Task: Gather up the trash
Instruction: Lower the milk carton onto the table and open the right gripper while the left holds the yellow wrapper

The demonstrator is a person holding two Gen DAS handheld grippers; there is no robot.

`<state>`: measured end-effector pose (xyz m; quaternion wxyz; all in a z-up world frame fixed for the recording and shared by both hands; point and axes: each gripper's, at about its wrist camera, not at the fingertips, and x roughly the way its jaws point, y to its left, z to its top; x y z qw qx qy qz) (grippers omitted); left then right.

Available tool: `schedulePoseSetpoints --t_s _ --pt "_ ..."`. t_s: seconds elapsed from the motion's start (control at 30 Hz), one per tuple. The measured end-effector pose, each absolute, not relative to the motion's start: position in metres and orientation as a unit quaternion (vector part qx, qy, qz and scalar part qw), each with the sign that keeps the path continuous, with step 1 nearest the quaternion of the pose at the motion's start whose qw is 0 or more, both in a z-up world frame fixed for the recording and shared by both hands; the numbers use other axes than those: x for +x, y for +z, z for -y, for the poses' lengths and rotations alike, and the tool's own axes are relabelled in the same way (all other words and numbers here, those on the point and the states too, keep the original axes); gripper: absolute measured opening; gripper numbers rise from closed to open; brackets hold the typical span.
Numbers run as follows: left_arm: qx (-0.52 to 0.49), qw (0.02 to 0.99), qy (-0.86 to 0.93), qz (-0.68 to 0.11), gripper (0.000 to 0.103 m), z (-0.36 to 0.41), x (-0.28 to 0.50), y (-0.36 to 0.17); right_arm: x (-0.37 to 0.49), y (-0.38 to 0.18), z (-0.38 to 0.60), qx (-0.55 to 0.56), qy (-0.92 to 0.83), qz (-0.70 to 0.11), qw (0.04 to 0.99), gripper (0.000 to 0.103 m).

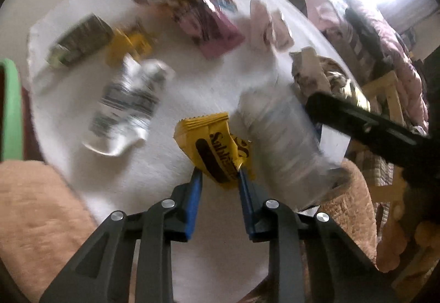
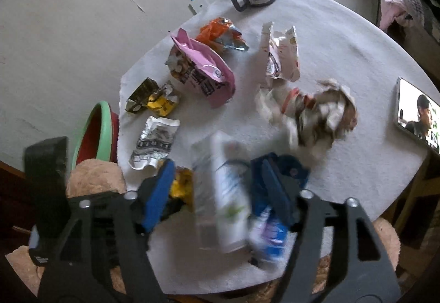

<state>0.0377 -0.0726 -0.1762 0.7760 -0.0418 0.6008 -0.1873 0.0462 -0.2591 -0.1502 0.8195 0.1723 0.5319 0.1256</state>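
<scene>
While trash lies scattered over the table point(image 2: 343, 36): gather piece by piece into the green-rimmed bin point(image 2: 101, 127) at the table's left edge.
Left gripper point(image 1: 218, 169): jaws narrowed onto the yellow wrapper point(image 1: 211, 143), both blue pads pinching its lower end, near the table's front edge.
Right gripper point(image 2: 217, 182): jaws wide apart, straddling the clear plastic bottle point(image 2: 220, 201); pads not pressing on it, as far as the blur allows.
Bottle position: lying on its side at the table's front edge, just beside the yellow wrapper, with a blue wrapper point(image 2: 269, 231) touching its right side.
Step in hand, by judgement: secure the wrapper, then close on the bottle.
Doing it well: pinch deeper into the wrapper, since thin foil slips; centre the bottle between the pads before closing; squeeze gently, as a light bottle may roll or crumple.
Risk: dragging the blue wrapper along; knocking the silver wrapper point(image 2: 154, 141) aside.
Remaining: pink bag point(image 2: 203, 69), orange wrapper point(image 2: 217, 33), crumpled paper point(image 2: 324, 113).
</scene>
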Motion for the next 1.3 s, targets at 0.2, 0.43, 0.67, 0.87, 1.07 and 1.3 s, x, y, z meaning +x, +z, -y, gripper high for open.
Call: schedulePoseSetpoints --t_s 0.2,0.43,0.67,0.87,1.07,1.3 --pt "-0.056 0.811 -0.162 -0.559 0.023 0.045 0.034 -0.147 0.048 -0.153 0.249 0.15 0.126 -0.549 0.813 0.08" --pt "-0.073 0.833 -0.14 -0.53 0.024 0.02 0.037 -0.125 0.044 -0.154 0.233 0.15 0.158 -0.554 0.804 0.078" --pt "-0.087 0.832 -0.14 -0.529 0.024 0.016 0.032 -0.127 0.04 -0.155 0.234 0.137 0.127 -0.559 0.808 0.047" --pt "-0.092 0.831 -0.145 -0.529 0.024 0.016 0.03 -0.127 0.037 -0.152 0.23 0.09 0.095 -0.556 0.821 0.047" --pt "-0.098 0.83 -0.145 -0.53 0.024 0.013 0.03 -0.128 0.043 -0.147 0.223 0.047 0.094 -0.552 0.827 0.047" --pt "-0.097 0.832 -0.145 -0.527 0.024 0.012 0.03 -0.126 0.039 -0.195 0.226 0.061 0.079 -0.602 0.792 0.046"
